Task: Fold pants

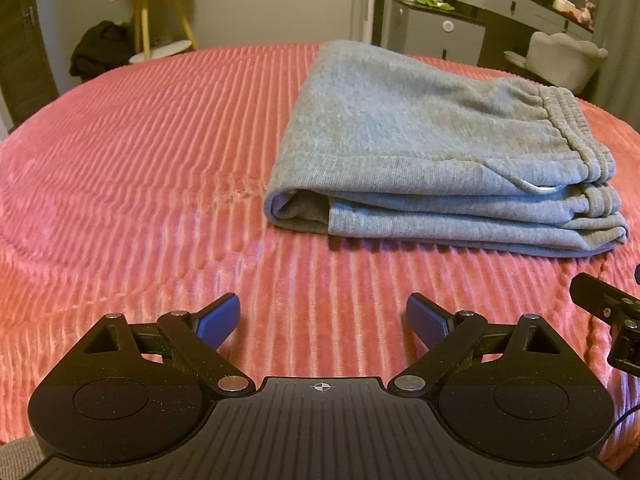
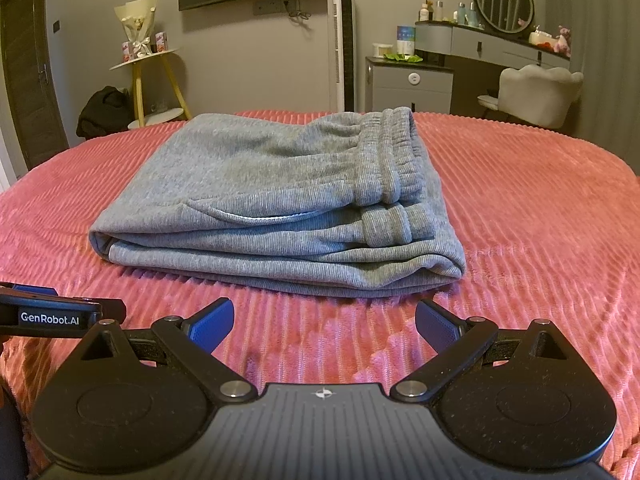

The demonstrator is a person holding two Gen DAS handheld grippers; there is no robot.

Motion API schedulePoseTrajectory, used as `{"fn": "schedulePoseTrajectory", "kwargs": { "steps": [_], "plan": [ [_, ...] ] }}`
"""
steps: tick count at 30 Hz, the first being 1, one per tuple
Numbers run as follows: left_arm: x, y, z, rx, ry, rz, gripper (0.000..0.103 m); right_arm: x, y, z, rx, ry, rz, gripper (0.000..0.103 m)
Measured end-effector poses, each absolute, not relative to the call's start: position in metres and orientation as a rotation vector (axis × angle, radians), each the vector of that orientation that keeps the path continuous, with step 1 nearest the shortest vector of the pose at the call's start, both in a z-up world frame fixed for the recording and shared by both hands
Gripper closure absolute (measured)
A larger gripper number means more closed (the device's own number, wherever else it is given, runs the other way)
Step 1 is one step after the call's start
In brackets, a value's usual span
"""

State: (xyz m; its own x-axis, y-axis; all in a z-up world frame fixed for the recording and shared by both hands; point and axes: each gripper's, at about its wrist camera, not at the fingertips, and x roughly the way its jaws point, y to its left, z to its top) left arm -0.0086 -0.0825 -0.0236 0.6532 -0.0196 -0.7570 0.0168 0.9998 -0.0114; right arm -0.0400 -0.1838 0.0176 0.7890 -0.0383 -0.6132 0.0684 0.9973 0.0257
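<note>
Since the grey pants [image 2: 276, 200] already lie folded in a stack on the pink bedspread [image 2: 540, 220], the left gripper [image 1: 323, 318] and right gripper [image 2: 325, 320] hover on its near side, fingers spread and empty.

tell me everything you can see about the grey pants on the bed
The grey fleece sweatpants lie folded into a flat, layered rectangle on the pink ribbed bedspread. The gathered elastic waistband is on top at the right side, a pocket opening with a pale edge shows below it, and stacked fold edges face the cameras. Only the bedspread touches them; both open grippers are clear of them.
</note>
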Motion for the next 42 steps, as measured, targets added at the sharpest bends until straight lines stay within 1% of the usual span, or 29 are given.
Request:
{"fn": "schedulePoseTrajectory", "kwargs": {
  "steps": [29, 42],
  "plan": [
    [-0.0067, -0.0813, -0.0232, -0.025, 0.864, -0.027, 0.008, -0.0389, -0.1842, 0.0170, 0.039, 0.659, -0.051, 0.006],
    [-0.0083, -0.0828, -0.0215, -0.005, 0.837, -0.047, 0.008, -0.0384, -0.1838, 0.0172, 0.033, 0.659, -0.052, 0.006]
  ]
}}
